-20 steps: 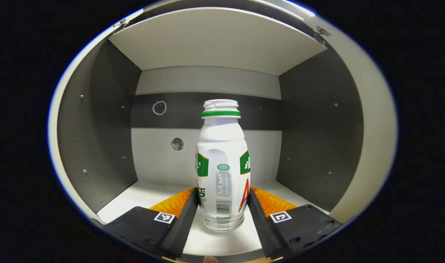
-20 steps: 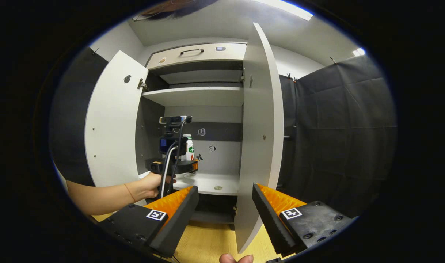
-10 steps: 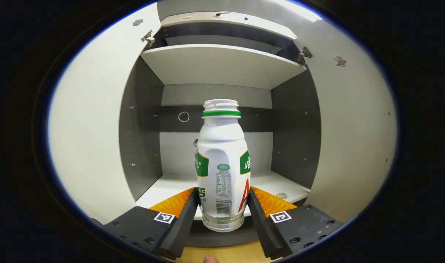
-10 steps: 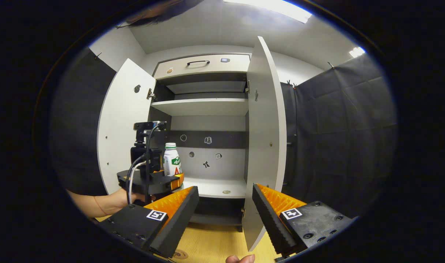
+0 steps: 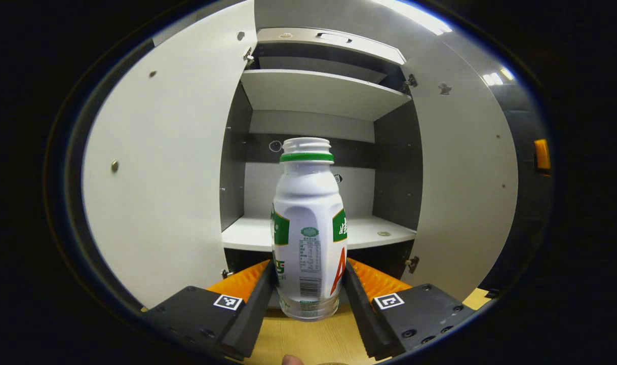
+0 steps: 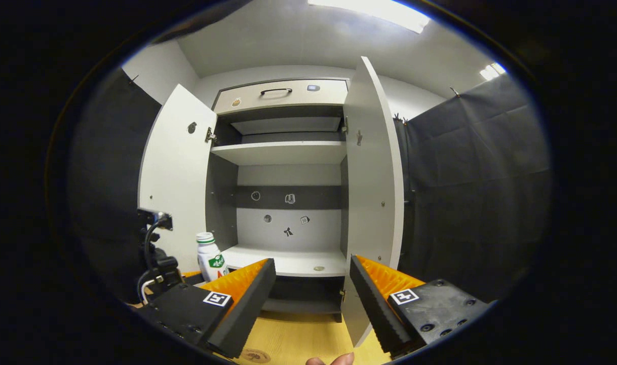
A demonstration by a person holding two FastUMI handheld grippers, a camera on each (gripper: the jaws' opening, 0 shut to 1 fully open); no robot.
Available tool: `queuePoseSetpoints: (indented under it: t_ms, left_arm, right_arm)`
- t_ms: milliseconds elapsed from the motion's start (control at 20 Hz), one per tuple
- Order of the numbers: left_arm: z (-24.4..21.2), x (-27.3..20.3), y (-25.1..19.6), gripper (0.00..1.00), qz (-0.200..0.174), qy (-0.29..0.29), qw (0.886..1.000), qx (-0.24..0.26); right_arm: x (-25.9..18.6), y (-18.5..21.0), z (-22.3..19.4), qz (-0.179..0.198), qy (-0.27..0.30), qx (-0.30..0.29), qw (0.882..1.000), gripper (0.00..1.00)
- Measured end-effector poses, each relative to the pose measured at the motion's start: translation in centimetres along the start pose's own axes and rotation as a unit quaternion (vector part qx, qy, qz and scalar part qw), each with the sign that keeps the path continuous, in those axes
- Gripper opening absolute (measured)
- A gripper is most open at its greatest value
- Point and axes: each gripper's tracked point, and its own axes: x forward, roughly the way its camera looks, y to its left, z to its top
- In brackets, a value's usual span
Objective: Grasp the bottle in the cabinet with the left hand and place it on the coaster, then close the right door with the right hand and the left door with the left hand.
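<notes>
A white bottle with a green neck ring and no cap stands upright between the fingers of my left gripper, which is shut on its lower body. It hangs over the wooden table, outside the cabinet. In the right gripper view the same bottle shows low at the left, beside the left gripper's camera mount. My right gripper is open and holds nothing, facing the cabinet's lower shelf. A round coaster lies on the table just below it. Both doors stand open: left door, right door.
The wooden table runs in front of the cabinet. A small round disc lies on the lower shelf. An upper shelf and a drawer with a handle sit above. Black cloth hangs to the right.
My left gripper has drawn the bottle back out of the cabinet and lower, over the table. The right gripper stays open, its view tilting slightly.
</notes>
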Motion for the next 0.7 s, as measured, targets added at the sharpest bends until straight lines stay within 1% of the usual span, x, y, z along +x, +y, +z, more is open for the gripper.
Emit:
queuePoseSetpoints:
  t_ms: [100,300,400,550,700]
  left_arm:
    - [-2.5,-1.7,-0.1,0.80,-0.001,0.006,1.000,-0.001]
    - [-7.3,-4.7,-0.8,0.80,-0.008,0.009,1.000,0.002]
    - [-9.6,-5.9,-1.2,0.80,-0.006,0.017,1.000,0.008]
    - [-13.1,-7.2,-2.5,0.79,-0.017,0.033,0.999,0.000]
    - [-16.8,-7.8,-3.7,0.80,-0.028,0.045,0.999,0.004]
  right_arm:
    - [0.1,0.1,-0.1,-0.004,0.002,-0.010,1.000,0.98]
    - [0.3,0.5,-0.1,-0.011,0.002,-0.004,1.000,0.98]
    - [0.5,1.0,0.0,-0.005,-0.004,-0.005,1.000,0.98]
    - [0.8,1.4,0.4,0.003,-0.015,-0.010,1.000,0.98]
    - [0.8,1.5,0.8,0.010,-0.030,-0.023,0.999,0.98]
